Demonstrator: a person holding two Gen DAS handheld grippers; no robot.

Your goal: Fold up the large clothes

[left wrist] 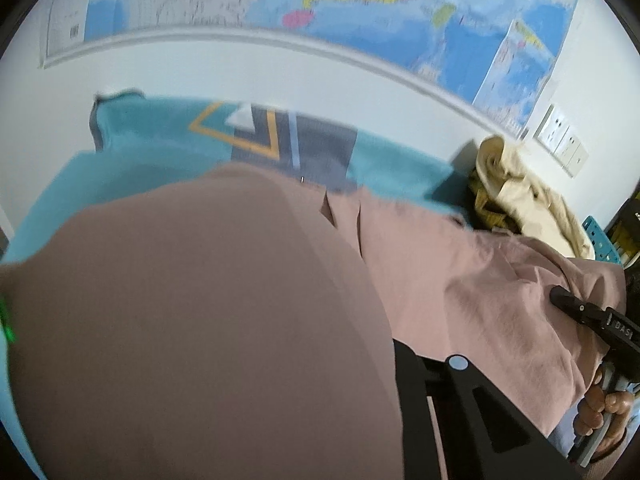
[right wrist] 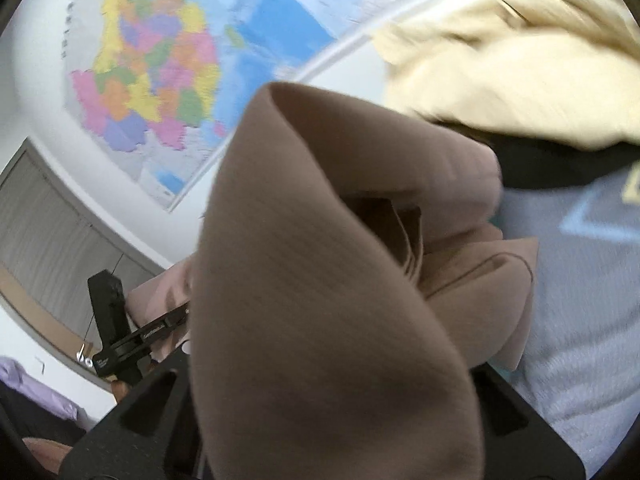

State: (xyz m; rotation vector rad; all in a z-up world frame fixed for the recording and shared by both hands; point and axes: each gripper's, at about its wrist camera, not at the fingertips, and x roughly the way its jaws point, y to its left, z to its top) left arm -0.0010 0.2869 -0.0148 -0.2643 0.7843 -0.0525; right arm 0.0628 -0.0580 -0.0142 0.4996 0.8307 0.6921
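A large dusty-pink garment (left wrist: 200, 300) fills most of the left wrist view and drapes over my left gripper, hiding its fingertips; only the right finger's black base (left wrist: 460, 400) shows. The cloth stretches right to my right gripper (left wrist: 560, 296), whose black finger presses into it. In the right wrist view the same garment (right wrist: 320, 300) bunches between my right gripper's fingers and covers them. The left gripper's black body (right wrist: 116, 328) shows at the left of that view, holding the cloth's other end. The garment is lifted above a teal and grey bedspread (left wrist: 160, 136).
A cream garment pile (left wrist: 520, 192) lies at the right on the bed, close above in the right wrist view (right wrist: 500, 60). A big wall map (left wrist: 360, 8) hangs behind. Wall sockets (left wrist: 560, 136) are at the right. A grey cabinet (right wrist: 48, 232) stands at the left.
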